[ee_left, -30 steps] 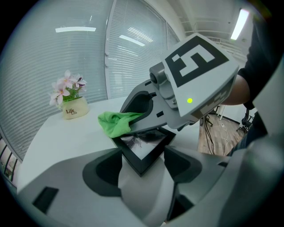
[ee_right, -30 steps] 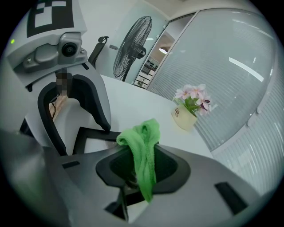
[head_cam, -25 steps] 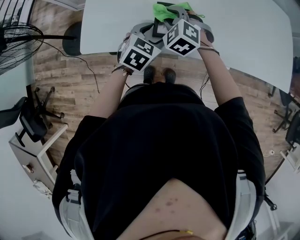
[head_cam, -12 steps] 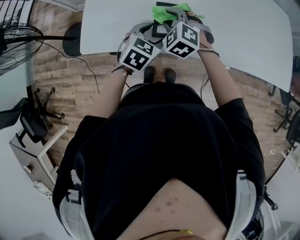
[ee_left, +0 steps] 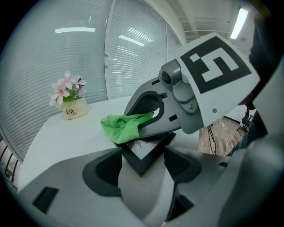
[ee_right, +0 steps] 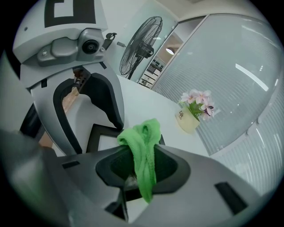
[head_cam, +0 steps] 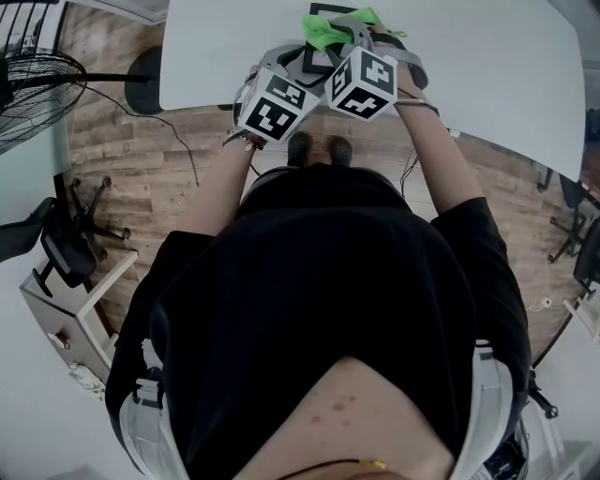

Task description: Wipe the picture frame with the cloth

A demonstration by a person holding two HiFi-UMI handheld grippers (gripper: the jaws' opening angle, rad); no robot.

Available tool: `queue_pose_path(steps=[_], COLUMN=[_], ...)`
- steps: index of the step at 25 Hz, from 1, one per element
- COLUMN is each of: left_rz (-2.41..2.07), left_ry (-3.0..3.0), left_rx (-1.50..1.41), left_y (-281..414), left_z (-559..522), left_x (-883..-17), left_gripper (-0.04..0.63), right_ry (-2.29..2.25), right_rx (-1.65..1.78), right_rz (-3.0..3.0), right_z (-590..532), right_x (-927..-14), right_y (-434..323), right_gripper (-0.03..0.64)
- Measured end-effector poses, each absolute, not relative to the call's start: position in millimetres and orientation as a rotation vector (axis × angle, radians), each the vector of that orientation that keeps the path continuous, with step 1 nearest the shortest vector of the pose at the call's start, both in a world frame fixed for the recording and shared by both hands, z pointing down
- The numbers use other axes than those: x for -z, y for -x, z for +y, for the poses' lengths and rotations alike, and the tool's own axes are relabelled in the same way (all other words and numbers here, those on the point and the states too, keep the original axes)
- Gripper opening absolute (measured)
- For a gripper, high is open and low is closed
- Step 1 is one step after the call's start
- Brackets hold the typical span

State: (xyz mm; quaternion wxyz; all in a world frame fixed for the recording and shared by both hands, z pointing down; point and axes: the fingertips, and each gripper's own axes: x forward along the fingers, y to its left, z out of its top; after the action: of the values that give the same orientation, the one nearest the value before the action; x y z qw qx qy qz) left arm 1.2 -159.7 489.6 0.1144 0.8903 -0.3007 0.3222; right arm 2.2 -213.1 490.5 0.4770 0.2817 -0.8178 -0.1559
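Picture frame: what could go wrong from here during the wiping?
1. The left tongs grip the picture frame by one corner only; wiping pressure may twist it loose.
2. The cloth sits bunched in the right tongs, so hard plastic might scrape the frame.

In the head view, the black square picture frame (head_cam: 325, 9) is almost wholly hidden under the bright green cloth (head_cam: 323, 28), the left tongs (head_cam: 305, 58) and the right tongs (head_cam: 345, 28). The white table (head_cam: 487, 66) runs off the top edge. In the right gripper view, the print on the small cream flower pot (ee_right: 188, 122) is too small to read.
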Motion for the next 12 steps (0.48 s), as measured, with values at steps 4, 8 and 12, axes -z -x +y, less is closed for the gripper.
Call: queue_pose_path(steps=[4,8,12], left_rz=[-0.882,-0.882,-0.882], left_ry=[-2.611,-2.61,-2.611], left_rx=[-0.945,-0.945,-0.946], left_y=[-2.1,-0.5,-0.2], left_z=[-159.8,-161.0,-160.9], left_x=[-489.8,-489.3,-489.4], left_gripper=[0.308,0.308,0.308], right_ry=[-0.668,-0.651,-0.637], right_rx=[0.392,0.399,0.406], right_rz=[-1.987,-1.981,-1.978], right_z=[-210.7,-209.8,-207.3], right_x=[-491.2,-491.0,-491.0], right_y=[-3.0,-1.4,-1.0], right_gripper=[0.11,0.11,0.11])
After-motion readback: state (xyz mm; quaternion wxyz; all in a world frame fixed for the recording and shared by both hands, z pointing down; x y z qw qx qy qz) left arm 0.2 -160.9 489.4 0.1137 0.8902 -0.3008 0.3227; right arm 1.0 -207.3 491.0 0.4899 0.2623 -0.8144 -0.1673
